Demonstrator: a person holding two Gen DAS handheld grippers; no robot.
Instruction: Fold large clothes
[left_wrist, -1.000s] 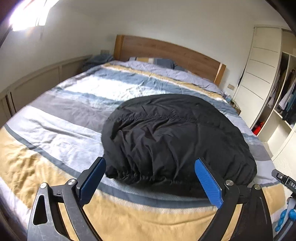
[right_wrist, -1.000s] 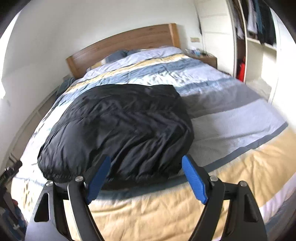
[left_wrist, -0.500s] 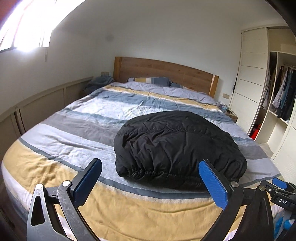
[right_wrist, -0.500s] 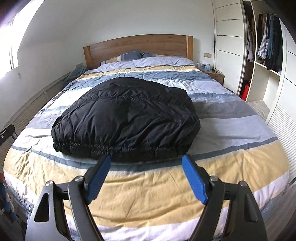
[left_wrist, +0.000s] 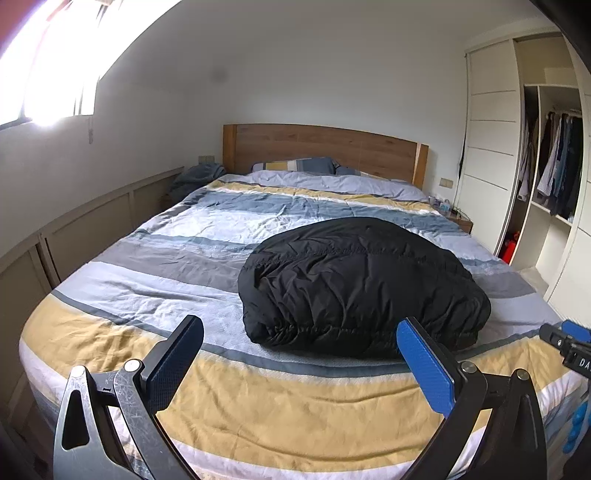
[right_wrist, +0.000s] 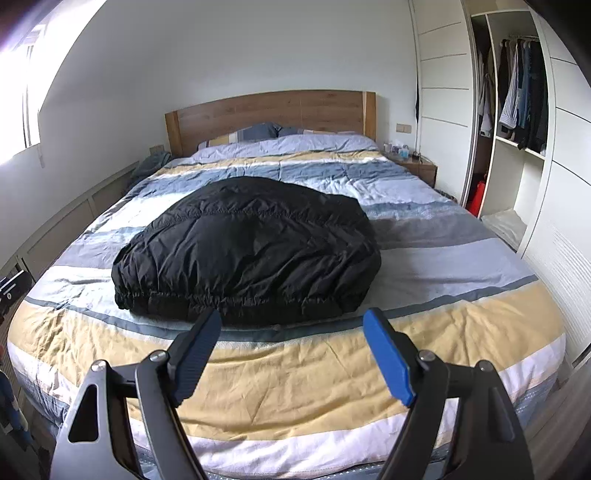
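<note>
A black puffy jacket lies folded into a rounded bundle on the striped bed, its gathered hem facing me. My left gripper stands open well short of the hem, over the yellow stripe, with nothing between its blue pads. In the right wrist view the same jacket sits left of centre on the bed. My right gripper is open too, held back from the hem above the bed's foot. The right gripper's body shows at the left wrist view's right edge.
A wooden headboard and pillows close the far end. An open wardrobe with hanging clothes stands on the right, with a bedside table beside it. A low panelled wall runs along the left. A window glares at upper left.
Both grippers have drawn back and risen from the jacket, so it looks smaller and farther and the whole bed foot shows. The jacket has stayed put.
</note>
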